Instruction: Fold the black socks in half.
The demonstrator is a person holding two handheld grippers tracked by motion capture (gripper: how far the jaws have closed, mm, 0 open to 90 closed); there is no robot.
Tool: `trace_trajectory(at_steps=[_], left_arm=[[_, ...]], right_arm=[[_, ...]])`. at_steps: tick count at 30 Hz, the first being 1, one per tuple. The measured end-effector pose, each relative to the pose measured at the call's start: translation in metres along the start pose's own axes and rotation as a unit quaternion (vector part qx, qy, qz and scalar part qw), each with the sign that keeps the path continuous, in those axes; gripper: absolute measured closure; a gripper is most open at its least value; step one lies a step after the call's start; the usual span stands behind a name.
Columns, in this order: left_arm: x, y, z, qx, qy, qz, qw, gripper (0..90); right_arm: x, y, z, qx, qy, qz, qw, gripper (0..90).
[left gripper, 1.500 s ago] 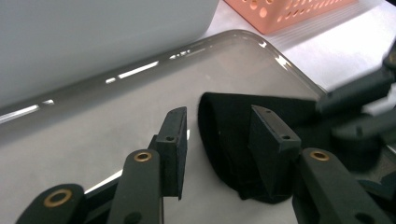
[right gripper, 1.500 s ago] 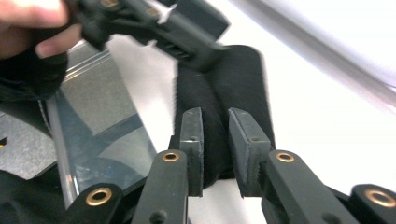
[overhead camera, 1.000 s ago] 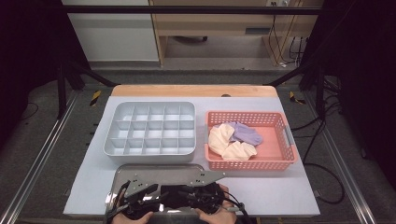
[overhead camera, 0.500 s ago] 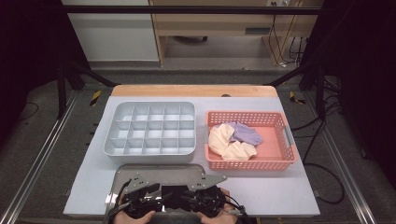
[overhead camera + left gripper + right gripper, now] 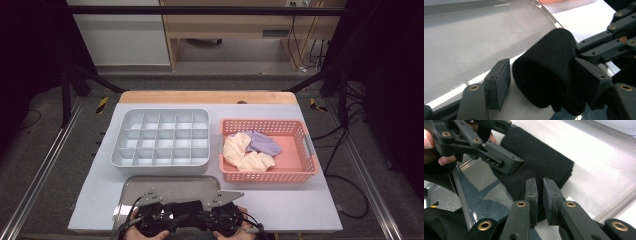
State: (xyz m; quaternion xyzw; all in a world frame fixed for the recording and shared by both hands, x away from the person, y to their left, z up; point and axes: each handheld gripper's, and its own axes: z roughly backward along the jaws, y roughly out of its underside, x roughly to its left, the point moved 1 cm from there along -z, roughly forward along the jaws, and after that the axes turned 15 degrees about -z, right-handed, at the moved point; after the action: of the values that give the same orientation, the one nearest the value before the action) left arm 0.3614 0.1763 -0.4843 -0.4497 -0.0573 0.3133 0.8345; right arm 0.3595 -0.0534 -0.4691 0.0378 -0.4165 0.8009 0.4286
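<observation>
Item: rolled black fabric bundle [image 5: 546,72], lying on our shiny metal tray [image 5: 165,187] at the near table edge. Left gripper [image 5: 544,82] has just been opening, bundle loose between its jaws. Right gripper [image 5: 540,195] has been closing, pinching the bundle's edge. White compartmented organiser [image 5: 161,137] holds nothing; we judge sorting barely begun.

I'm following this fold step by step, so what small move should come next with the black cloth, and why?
Probably lift the left gripper clear of the rolled black cloth. Its jaws have just been opening, and the left pad stands off the roll, while the right gripper has been closing and pinches the cloth's edge over the metal tray. With one grip secured, the right gripper could then carry it alone.
</observation>
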Motion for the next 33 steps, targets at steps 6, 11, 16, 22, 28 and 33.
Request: trace_trajectory(at_steps=[6, 11, 16, 22, 28, 33], left_arm=[[-0.007, -0.001, -0.006, 0.008, 0.032, 0.008, 0.9994, 37.1], [-0.011, -0.003, -0.005, 0.003, 0.046, 0.014, 0.9989, 53.8], [-0.011, -0.005, -0.003, -0.004, 0.048, 0.03, 0.9984, 63.2], [-0.015, -0.014, 0.006, -0.02, 0.018, 0.005, 0.9996, 65.2], [-0.014, -0.026, 0.019, -0.037, -0.017, -0.027, 0.9988, 65.1], [-0.006, -0.03, 0.027, -0.042, -0.037, -0.031, 0.9979, 65.1]], right_arm=[[-0.006, 0.003, 0.0, -0.002, -0.002, -0.012, 0.9999, 82.5], [-0.006, 0.004, 0.001, -0.001, -0.003, -0.014, 0.9999, 82.0], [-0.008, 0.004, 0.002, -0.006, -0.003, -0.014, 0.9999, 79.9], [-0.012, 0.001, 0.011, -0.036, -0.005, -0.011, 0.9993, 75.3], [-0.025, -0.004, 0.028, -0.089, 0.033, -0.008, 0.9954, 68.8], [-0.041, -0.004, 0.039, -0.1, 0.066, -0.024, 0.9924, 64.0]])
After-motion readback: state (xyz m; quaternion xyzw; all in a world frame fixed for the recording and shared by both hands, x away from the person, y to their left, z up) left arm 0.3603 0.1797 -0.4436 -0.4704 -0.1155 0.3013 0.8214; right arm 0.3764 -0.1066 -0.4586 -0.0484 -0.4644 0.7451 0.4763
